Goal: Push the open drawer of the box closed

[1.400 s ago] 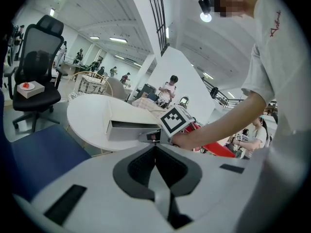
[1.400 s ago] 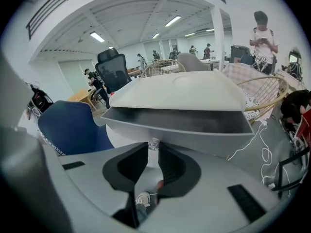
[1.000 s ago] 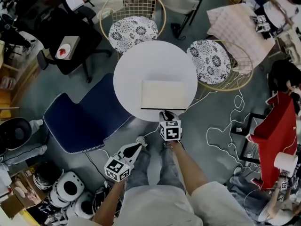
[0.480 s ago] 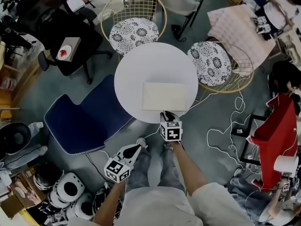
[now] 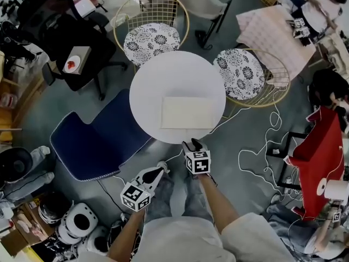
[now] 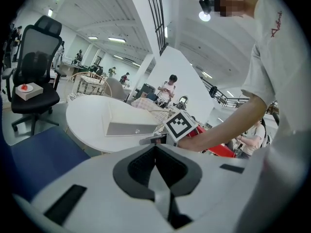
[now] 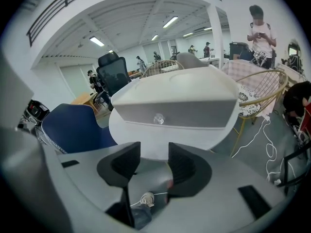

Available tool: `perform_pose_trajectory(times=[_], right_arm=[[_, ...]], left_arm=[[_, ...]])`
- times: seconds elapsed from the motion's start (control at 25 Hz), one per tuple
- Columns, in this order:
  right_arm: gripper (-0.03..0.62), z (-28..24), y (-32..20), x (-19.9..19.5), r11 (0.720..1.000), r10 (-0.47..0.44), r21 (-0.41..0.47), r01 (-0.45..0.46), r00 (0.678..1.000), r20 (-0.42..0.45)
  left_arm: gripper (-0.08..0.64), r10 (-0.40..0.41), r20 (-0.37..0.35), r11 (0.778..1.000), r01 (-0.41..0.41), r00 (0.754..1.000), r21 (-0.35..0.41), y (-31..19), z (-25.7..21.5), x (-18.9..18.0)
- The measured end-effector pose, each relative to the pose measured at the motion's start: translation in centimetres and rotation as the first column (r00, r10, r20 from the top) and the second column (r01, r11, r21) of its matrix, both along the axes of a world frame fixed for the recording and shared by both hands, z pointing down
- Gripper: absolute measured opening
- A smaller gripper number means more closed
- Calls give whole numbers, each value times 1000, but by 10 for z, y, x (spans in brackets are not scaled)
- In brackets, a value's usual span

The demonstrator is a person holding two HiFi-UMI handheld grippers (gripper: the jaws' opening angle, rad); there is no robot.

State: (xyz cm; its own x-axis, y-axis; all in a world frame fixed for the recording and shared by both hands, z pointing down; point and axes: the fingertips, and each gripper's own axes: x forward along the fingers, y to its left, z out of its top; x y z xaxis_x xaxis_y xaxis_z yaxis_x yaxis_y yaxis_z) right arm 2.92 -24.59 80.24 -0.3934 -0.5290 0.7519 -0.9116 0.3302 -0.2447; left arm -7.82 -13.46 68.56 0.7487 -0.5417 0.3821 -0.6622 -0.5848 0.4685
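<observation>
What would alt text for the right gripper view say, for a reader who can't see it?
The right gripper's dark fingers have just been opening and stand apart, nothing between them. Ahead, a white box with a small knob on its drawer front sits on a round white table.

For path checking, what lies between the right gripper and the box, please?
Only bare table, the right gripper view shows; the right gripper, jaws just opened, is empty.

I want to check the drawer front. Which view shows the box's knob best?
Right gripper view: the knob is close, centred and faces the camera. The left gripper view shows it small, at an angle. The head view shows only the top of the box.
</observation>
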Motion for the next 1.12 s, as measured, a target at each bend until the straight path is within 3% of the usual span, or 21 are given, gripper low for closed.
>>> perform_pose_trajectory(times=[0.36, 0.76, 1.12], right_arm=[[172, -23, 6, 8, 999, 15, 49, -15, 1000, 16], [35, -62, 8, 26, 988, 86, 126, -88, 996, 27], [17, -103, 12, 31, 974, 90, 207, -96, 995, 40]], left_arm=[[12, 28, -2, 999, -28, 1000, 16, 0, -6, 10], [12, 51, -17, 997, -50, 999, 63, -11, -25, 22], [12, 62, -22, 992, -59, 998, 115, -28, -48, 19]])
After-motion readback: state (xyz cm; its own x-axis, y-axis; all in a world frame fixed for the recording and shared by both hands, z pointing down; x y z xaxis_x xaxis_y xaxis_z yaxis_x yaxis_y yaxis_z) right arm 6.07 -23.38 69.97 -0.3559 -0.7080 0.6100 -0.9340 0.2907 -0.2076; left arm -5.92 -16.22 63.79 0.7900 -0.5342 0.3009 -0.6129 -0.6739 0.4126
